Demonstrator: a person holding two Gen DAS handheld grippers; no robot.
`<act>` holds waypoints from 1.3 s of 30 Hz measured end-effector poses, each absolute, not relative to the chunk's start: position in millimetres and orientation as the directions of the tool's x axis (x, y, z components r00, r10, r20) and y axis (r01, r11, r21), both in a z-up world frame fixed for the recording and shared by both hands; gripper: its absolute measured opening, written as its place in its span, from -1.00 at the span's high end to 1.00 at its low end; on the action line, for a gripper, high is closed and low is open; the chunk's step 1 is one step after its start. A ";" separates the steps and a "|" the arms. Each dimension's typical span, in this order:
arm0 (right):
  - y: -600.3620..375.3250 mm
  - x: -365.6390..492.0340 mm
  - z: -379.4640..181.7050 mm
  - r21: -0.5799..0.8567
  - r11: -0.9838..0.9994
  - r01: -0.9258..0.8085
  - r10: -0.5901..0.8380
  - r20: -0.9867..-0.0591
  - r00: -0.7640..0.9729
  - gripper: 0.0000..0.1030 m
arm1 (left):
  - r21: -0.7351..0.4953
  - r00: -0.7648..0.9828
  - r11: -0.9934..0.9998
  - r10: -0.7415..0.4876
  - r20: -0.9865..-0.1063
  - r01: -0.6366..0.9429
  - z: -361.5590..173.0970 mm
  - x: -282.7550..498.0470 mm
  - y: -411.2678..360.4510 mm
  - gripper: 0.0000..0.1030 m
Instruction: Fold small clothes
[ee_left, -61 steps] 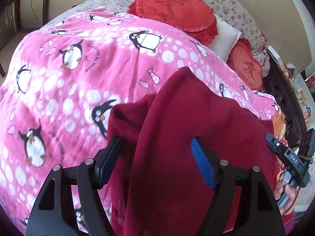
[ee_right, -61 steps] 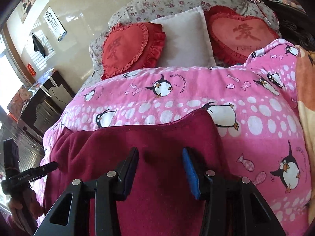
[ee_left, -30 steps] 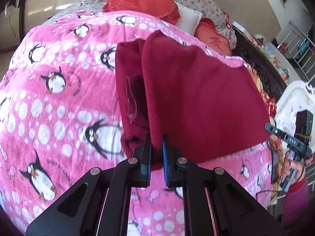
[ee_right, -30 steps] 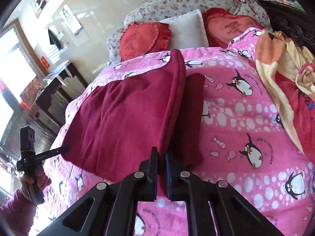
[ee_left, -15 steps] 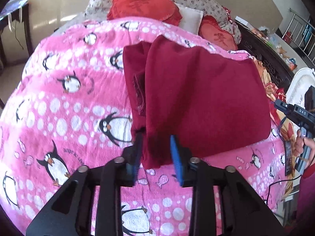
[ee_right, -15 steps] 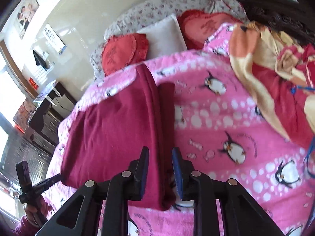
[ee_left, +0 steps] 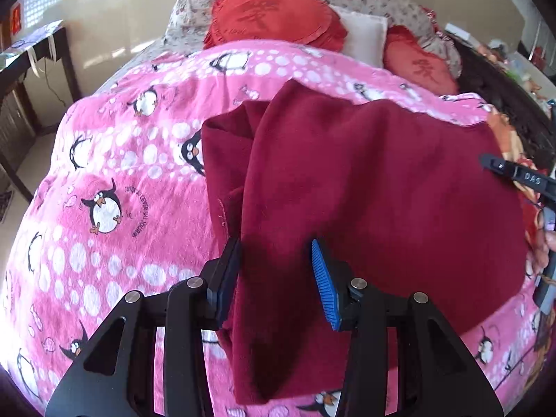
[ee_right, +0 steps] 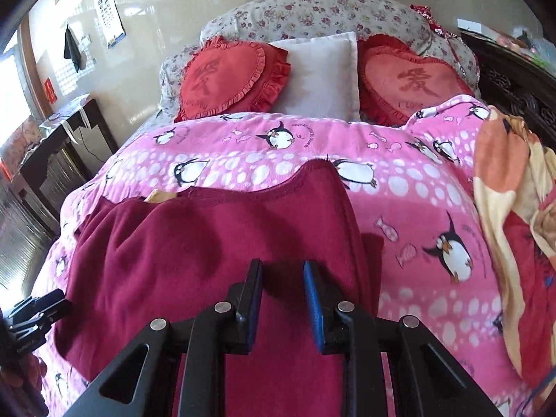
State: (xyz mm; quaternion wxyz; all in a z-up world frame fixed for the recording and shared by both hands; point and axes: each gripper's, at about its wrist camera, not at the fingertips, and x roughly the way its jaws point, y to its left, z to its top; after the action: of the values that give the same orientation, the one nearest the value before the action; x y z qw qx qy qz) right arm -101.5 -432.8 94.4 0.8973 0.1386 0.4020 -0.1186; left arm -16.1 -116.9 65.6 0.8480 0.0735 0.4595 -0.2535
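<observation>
A dark red fleece garment (ee_left: 375,187) lies folded flat on the pink penguin blanket (ee_left: 114,160), with a narrower layer showing along its left edge. My left gripper (ee_left: 276,246) hovers over the garment's near left fold. Its jaws are opening and the cloth lies under them, unpinched. In the right wrist view the garment (ee_right: 194,253) fills the lower middle. My right gripper (ee_right: 282,266) stands over its right part, jaws a little apart with nothing pinched. Each gripper shows in the other's view: the right gripper (ee_left: 517,173) at the right edge, the left gripper (ee_right: 34,312) at the lower left.
Two red heart cushions (ee_right: 232,76) and a white pillow (ee_right: 319,73) lean on a floral bolster (ee_right: 312,14) at the head of the bed. An orange and red blanket (ee_right: 514,215) is heaped on the right. A dark side table (ee_right: 59,139) stands on the left.
Both grippers were shut on the garment's near edge a second ago. They have let it go, opened, and moved forward over the cloth, which now lies flat.
</observation>
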 end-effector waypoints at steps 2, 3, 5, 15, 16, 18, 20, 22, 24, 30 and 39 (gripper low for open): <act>-439.5 -93.7 88.6 0.166 0.930 0.328 -0.091 -0.760 0.643 0.56 | -0.108 0.438 0.868 -0.348 -0.829 0.485 55.7 -9.5 -117.4 0.19; -444.4 -88.1 84.6 0.188 0.925 0.331 -0.072 -0.768 0.636 0.56 | -0.103 0.442 0.869 -0.344 -0.828 0.483 53.5 -8.5 -117.8 0.19; -449.9 -83.5 83.7 0.209 0.916 0.343 -0.056 -0.778 0.625 0.56 | -0.084 0.458 0.871 -0.334 -0.824 0.484 52.0 -7.5 -118.5 0.16; -359.8 -66.8 146.6 0.230 0.953 0.197 0.032 -0.723 0.690 0.21 | -0.145 0.430 0.874 -0.365 -0.826 0.463 54.4 -10.2 -103.2 0.16; -346.0 -60.1 148.3 0.248 0.956 0.155 0.076 -0.721 0.688 0.21 | -0.152 0.430 0.877 -0.366 -0.825 0.456 56.0 -12.1 -99.1 0.16; -315.4 -42.6 149.3 0.275 0.958 0.076 0.155 -0.724 0.672 0.21 | -0.166 0.436 0.880 -0.376 -0.818 0.446 60.0 -17.7 -90.3 0.16; -287.1 -26.8 146.5 0.270 0.963 0.018 0.193 -0.732 0.653 0.21 | -0.180 0.437 0.882 -0.382 -0.814 0.437 62.2 -23.9 -81.5 0.16; -258.1 -7.9 139.8 0.250 0.968 -0.030 0.213 -0.748 0.629 0.21 | -0.191 0.429 0.881 -0.388 -0.816 0.433 61.9 -27.7 -75.8 0.16; -234.6 10.8 130.1 0.241 0.969 -0.056 0.226 -0.769 0.598 0.21 | -0.209 0.421 0.880 -0.398 -0.815 0.426 60.8 -31.6 -69.4 0.16; -212.4 46.7 101.7 0.243 0.970 -0.020 0.216 -0.816 0.536 0.21 | -0.261 0.398 0.876 -0.427 -0.812 0.406 55.6 -37.7 -58.8 0.15; -208.1 66.4 80.6 0.182 0.983 -0.005 0.161 -0.857 0.489 0.86 | -0.329 0.378 0.864 -0.471 -0.797 0.382 56.1 -44.9 -37.7 0.15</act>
State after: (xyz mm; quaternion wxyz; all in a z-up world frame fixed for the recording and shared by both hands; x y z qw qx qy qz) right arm 66.4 -208.1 80.6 0.8594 0.0777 0.5031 0.0484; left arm -44.9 -37.7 56.1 0.8288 -0.0449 0.4948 -0.2573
